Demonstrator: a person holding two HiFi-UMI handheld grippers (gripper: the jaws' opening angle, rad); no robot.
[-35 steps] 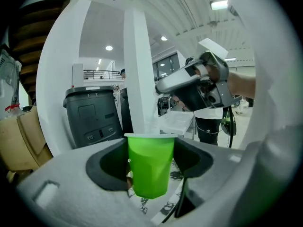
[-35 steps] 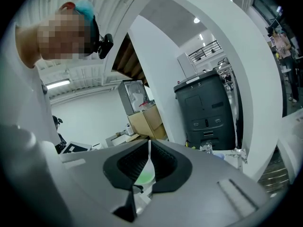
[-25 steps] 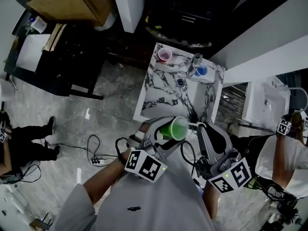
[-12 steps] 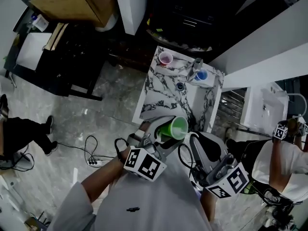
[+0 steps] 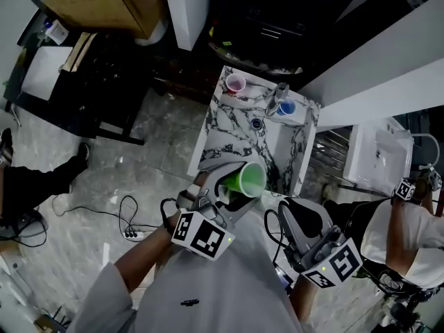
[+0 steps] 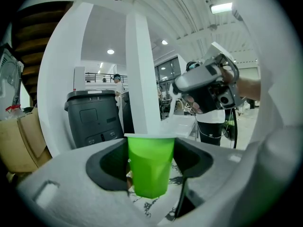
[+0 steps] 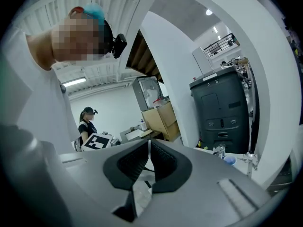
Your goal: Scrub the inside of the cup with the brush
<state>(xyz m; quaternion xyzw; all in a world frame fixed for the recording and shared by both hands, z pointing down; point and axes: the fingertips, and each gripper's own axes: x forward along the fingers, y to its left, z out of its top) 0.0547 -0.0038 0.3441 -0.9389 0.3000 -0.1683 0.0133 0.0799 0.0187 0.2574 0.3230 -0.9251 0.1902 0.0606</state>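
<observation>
head view first: we see the left gripper (image 5: 233,187) pinching the green cup (image 5: 247,180), which is tilted above the near edge of the marble table (image 5: 225,143). a pink cup (image 5: 236,83) and a blue cup (image 5: 286,107) stand at its far end. the right gripper (image 5: 288,207) hangs to the right, apart from the green cup. left gripper view: both jaws press the green cup's sides, with a dark bin (image 6: 92,117) far left. right gripper view: we find the jaws pressed together, and the blue cup sits far right.
</observation>
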